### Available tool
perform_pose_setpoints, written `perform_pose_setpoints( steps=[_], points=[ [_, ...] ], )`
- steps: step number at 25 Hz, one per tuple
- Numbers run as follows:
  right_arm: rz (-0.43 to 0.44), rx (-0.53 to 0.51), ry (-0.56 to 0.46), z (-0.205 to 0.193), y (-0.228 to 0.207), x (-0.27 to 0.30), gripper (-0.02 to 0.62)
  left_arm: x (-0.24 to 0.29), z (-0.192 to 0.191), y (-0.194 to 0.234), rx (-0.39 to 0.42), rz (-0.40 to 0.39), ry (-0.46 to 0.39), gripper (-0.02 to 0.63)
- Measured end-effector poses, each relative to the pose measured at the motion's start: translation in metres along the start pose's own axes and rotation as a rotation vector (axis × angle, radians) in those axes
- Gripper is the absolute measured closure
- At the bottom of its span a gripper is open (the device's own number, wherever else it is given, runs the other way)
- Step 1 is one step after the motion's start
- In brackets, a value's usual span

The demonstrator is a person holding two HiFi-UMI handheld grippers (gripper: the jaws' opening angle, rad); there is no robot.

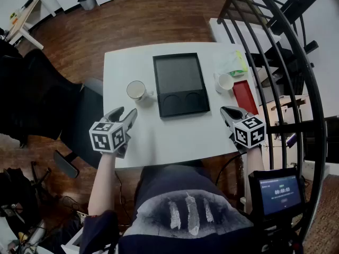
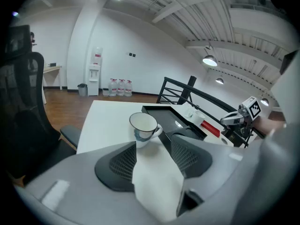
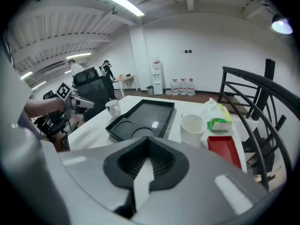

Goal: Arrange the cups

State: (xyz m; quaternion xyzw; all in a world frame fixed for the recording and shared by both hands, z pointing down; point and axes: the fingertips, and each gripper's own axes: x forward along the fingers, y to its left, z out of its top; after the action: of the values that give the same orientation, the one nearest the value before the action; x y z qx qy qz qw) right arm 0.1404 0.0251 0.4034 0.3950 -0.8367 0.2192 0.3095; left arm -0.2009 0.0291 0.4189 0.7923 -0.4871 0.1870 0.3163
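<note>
- Both rimmed cup (image 1: 136, 90) and plain cup (image 1: 224, 82) flank the tray (image 1: 177, 73) in head view.
- Left gripper (image 2: 152, 146) view alone shows parted, empty jaws.
- Right gripper (image 3: 149, 144) view: clenched, empty jaws.

The left gripper (image 1: 126, 114) and the right gripper (image 1: 229, 111) are built of smooth grey shells, and their jaws are lined with black ribbed pads (image 2: 123, 165). A white cube (image 1: 108, 136) printed with black square markers is mounted on each. A dark shirt (image 1: 159, 194) printed with pale streaks is worn.

Head view overhead; 2 gripper views share tray (image 1: 177, 78).
</note>
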Motion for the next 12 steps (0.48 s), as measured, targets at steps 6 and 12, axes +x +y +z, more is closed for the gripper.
perform_pose_setpoints(
  steps=[6,12],
  points=[
    [0.074,-0.033,0.000,0.012,-0.022,0.005,0.592,0.055,-0.002,-0.017,-0.073,0.094,-0.017,0.364],
    [0.153,-0.081,0.048,0.007,-0.024,0.022,0.592,0.092,0.000,-0.046,-0.073,0.083,-0.052,0.364]
  ],
)
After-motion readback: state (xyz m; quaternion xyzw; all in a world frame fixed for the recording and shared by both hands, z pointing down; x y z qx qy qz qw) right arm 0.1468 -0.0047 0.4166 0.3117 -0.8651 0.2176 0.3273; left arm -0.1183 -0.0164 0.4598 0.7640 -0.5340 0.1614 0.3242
